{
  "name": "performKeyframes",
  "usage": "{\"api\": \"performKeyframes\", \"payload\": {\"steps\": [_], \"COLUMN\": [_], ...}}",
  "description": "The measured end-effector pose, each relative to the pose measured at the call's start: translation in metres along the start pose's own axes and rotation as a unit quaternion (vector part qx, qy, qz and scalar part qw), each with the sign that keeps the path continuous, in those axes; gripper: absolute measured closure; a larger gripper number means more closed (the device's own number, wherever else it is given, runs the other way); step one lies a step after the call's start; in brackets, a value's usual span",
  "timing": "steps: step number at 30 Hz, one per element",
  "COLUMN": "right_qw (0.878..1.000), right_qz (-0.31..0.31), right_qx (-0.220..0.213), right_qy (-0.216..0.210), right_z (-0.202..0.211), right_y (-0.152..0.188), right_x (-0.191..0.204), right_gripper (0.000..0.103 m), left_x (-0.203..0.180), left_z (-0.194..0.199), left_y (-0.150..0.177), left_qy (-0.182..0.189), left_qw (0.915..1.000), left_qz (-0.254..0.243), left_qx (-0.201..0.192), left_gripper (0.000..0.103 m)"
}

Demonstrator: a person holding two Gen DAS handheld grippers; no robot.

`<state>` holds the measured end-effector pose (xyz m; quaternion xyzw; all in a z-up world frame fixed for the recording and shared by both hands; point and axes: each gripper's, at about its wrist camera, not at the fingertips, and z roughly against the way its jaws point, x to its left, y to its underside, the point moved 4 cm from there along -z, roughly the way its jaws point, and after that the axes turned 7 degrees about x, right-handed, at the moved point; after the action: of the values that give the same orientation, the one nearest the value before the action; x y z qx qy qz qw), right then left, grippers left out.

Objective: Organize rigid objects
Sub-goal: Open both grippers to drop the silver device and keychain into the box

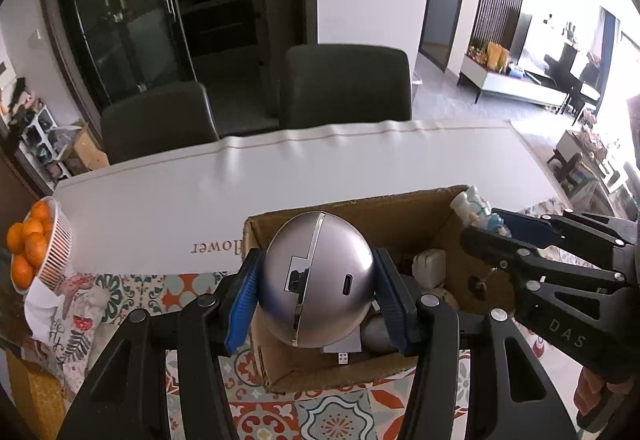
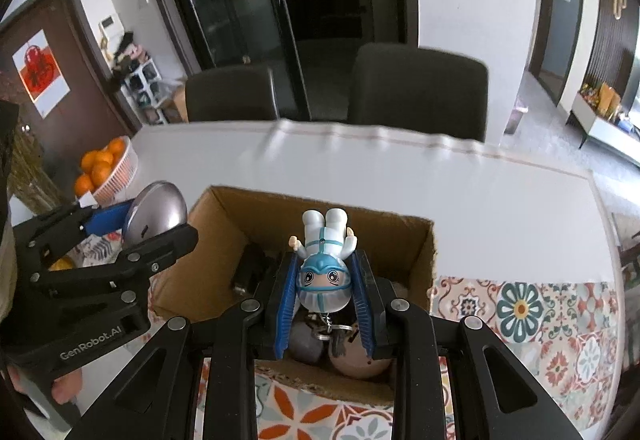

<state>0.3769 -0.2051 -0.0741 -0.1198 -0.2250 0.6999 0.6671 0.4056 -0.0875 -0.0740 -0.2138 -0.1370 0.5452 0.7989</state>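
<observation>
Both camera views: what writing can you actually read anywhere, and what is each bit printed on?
"DAS": on the right gripper body, in the left wrist view.
"GenRobot.AI": on the left gripper body, in the right wrist view.
"lower", upside down, its first letter hidden by the cardboard box: on the white table cover.
Red wall poster: unreadable.

The silver ball [image 1: 318, 278] is showing a smooth, satin metallic shell with a polished seam; the figurine [image 2: 325, 262] is looking like glossy moulded plastic; the cardboard box [image 1: 400, 206] is showing matt brown paperboard with rough cut edges; the gripper pads [image 1: 245, 300] are looking like ribbed blue rubber on matt black plastic arms; the tablecloth [image 2: 520, 306] is lying smooth and patterned, its white part [image 1: 180, 208] shining faintly.
</observation>
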Motion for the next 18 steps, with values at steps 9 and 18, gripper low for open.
{"api": "performKeyframes", "payload": {"steps": [9,18], "right_qw": [0.998,0.993], "right_qz": [0.01,0.016], "right_qx": [0.067,0.115], "right_qy": [0.004,0.01], "right_z": [-0.041,-0.071], "right_y": [0.001,0.017], "right_x": [-0.007,-0.015], "right_gripper": [0.076,0.076], "left_x": [-0.001,-0.008], "left_z": [-0.046,-0.079], "left_y": [0.0,0.014], "left_qy": [0.024,0.016], "left_qw": [0.9979,0.9942], "left_qz": [-0.002,-0.015], "left_qx": [0.059,0.105], "left_gripper": [0.049,0.049]}}
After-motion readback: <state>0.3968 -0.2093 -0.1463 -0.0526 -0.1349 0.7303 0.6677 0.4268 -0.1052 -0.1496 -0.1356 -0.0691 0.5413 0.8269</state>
